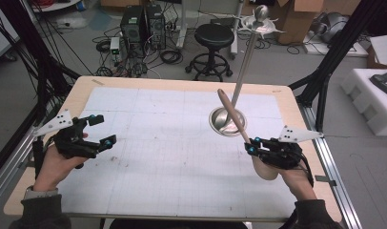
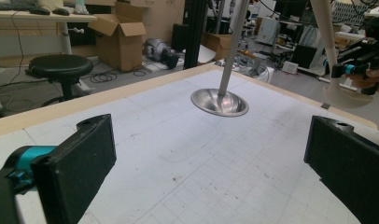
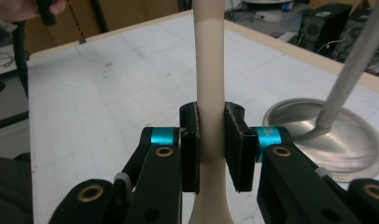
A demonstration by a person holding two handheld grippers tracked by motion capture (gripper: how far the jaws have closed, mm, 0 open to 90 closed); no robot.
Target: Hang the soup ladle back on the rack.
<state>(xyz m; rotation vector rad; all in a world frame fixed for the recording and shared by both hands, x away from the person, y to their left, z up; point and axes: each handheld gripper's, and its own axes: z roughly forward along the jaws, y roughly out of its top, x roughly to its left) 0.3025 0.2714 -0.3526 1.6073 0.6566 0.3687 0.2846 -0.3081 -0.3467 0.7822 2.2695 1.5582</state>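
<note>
On my left, the left gripper hovers wide open and empty over the table. On my right, the right gripper clamps a beige wooden long-handled spoon, lifted beside the steel pole stand. I judge hanging comes next.

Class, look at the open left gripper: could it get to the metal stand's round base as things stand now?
Probably yes. The left gripper is open and holds nothing, and bare table mat lies between it and the stand base. The wooden spoon, held in the right gripper, crosses above the base's far side.
</note>
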